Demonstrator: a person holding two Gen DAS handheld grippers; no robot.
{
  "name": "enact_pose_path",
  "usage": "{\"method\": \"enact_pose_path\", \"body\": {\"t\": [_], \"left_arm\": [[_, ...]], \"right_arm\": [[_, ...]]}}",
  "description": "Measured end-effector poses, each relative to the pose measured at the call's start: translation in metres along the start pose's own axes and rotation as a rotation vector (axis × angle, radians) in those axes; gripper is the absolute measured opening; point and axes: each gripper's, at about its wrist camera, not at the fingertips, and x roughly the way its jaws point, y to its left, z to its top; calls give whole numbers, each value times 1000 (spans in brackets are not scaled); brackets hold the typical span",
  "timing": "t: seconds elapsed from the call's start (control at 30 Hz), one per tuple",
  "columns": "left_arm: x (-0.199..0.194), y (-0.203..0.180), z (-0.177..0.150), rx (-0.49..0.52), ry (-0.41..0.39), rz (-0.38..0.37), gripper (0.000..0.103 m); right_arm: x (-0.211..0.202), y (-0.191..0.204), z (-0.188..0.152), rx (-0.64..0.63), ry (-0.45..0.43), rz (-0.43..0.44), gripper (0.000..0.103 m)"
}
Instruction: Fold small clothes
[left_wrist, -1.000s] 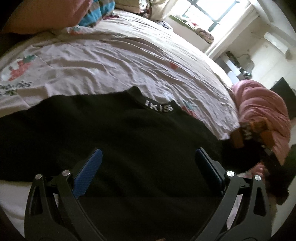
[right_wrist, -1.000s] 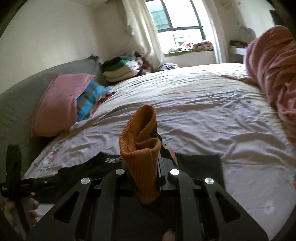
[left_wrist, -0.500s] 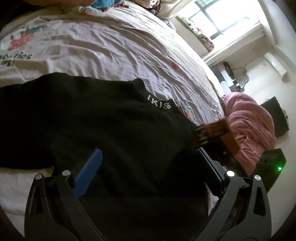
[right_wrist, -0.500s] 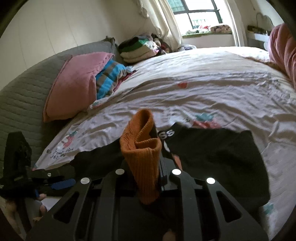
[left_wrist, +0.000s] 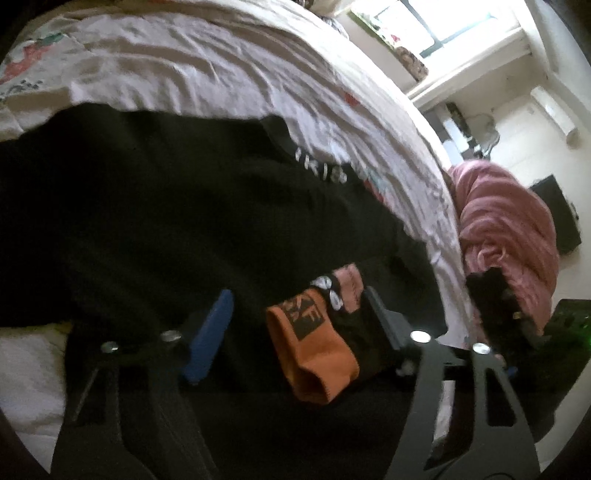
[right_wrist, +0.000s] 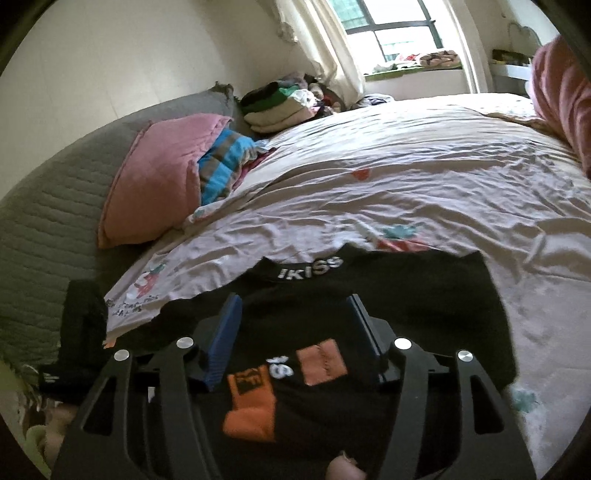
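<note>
Orange-black sock (right_wrist: 284, 384) lengthwise toward camera

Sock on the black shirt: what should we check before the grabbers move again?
1. Sock free of the right gripper: ok. Its jaws have just been opening and stand clear of the sock, which lies on the shirt.
2. Left gripper gripping the sock: not ok. Its jaws have just been closing with the sock between them, but they do not press on it.
3. Sock lying flat: cannot tell. Its black parts blend into the shirt.
4. Shirt spread out on the sheet: ok.
5. Bare sheet beyond the shirt for putting things down: ok.
</note>
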Motion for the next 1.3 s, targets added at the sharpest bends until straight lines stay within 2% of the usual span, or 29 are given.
{"method": "enact_pose_path", "body": {"t": [0.23, 0.33, 0.4, 0.5, 0.67, 0.8, 1.07, 1.3], "left_arm": [[26, -16, -15, 65, 44, 48, 50], [37, -25, -19, 120, 41, 114, 31], [40, -27, -20, 134, 42, 111, 19], [33, -34, -19, 184, -4, 110, 11], [-6, -53, -8, 278, -162, 121, 7], [-34, -57, 2, 299, -239, 118, 6], [-48, -38, 10, 224, -245, 156, 6], [-36, -16, 11, 176, -189, 194, 8]], "right_arm": [[-18, -33, -9, 11, 4, -66, 59], [-23, -48, -11, 32, 3, -93, 59], [-26, -57, -12, 47, 0, -110, 59], [-29, -67, -14, 65, -4, -133, 59], [-33, -82, -18, 85, -3, -171, 59], [-32, -85, -19, 85, 2, -182, 59], [-24, -76, -21, 35, 16, -243, 59], [-6, -68, -23, -16, 57, -292, 59]]}}
